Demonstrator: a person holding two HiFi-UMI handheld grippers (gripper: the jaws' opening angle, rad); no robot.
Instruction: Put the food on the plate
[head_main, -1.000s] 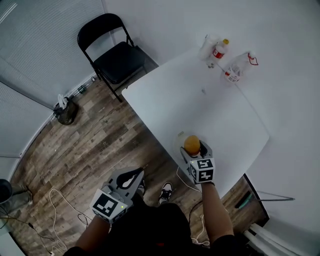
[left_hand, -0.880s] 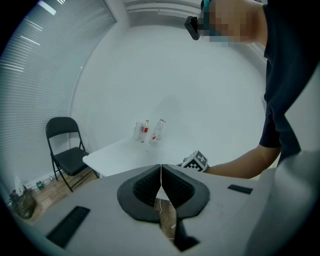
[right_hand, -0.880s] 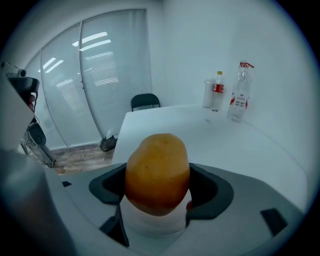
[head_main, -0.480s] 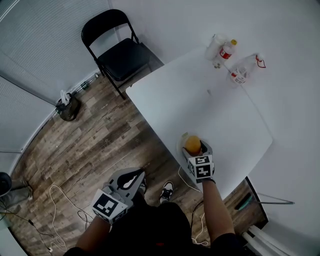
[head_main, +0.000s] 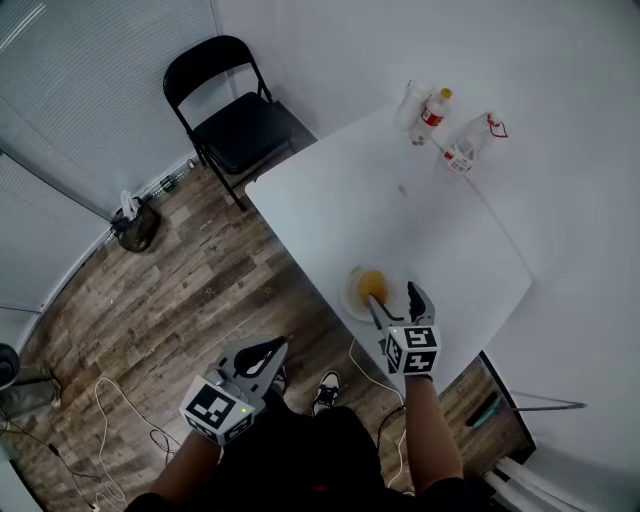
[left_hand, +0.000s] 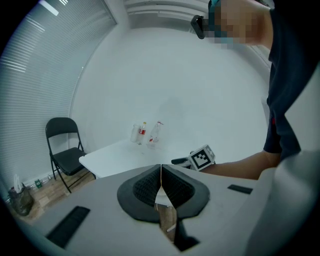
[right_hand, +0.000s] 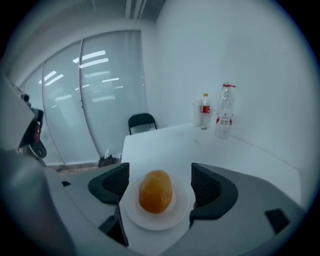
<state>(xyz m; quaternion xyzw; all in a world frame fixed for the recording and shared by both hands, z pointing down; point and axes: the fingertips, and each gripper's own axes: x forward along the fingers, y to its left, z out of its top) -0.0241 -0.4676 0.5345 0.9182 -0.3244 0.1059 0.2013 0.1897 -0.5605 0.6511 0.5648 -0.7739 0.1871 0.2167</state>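
At the table's (head_main: 440, 235) near edge, the food (head_main: 371, 284) lies on the plate (head_main: 352, 301). Your right gripper (head_main: 397, 304) hovers just short of the plate, jaws spread wide to either side of the food, touching neither and gripping nothing. Your left gripper (head_main: 262, 352) hangs off the table over the floor (head_main: 180, 290), jaws pressed together and empty.

Plain office-type room, sparsely fitted. Identified by: bare white walls (head_main: 330, 50), slatted blinds (head_main: 90, 90) along one side, wood-look plank floor (head_main: 170, 300), single white table (head_main: 400, 230), one black folding chair (head_main: 235, 115), loose cables (head_main: 105, 398) on the floor, bottles (head_main: 432, 108) at the table's far corner.
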